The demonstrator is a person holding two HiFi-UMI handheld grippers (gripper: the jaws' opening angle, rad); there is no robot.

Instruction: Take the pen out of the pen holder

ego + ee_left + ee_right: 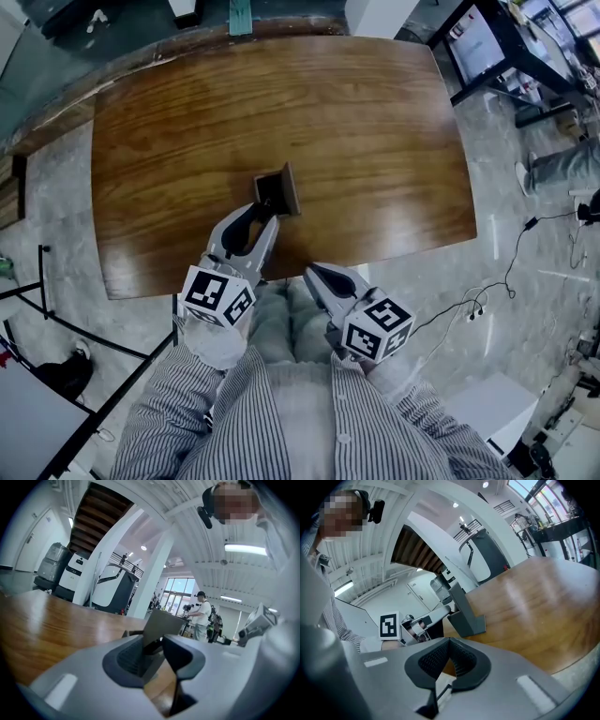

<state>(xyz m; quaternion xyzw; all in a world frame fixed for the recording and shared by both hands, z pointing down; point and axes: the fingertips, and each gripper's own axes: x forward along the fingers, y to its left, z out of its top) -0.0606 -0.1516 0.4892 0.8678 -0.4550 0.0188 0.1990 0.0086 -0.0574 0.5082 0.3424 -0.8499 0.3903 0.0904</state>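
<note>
Both claws sit by the pen holder: left claw released at its near wall, right claw clenched empty. Clamping that wall could topple it.

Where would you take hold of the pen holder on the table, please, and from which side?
The pen holder's thin, upright near wall, approached from the table's front edge: the left gripper there has its open jaws either side of it, and the flat wall suits a pinch.
</note>
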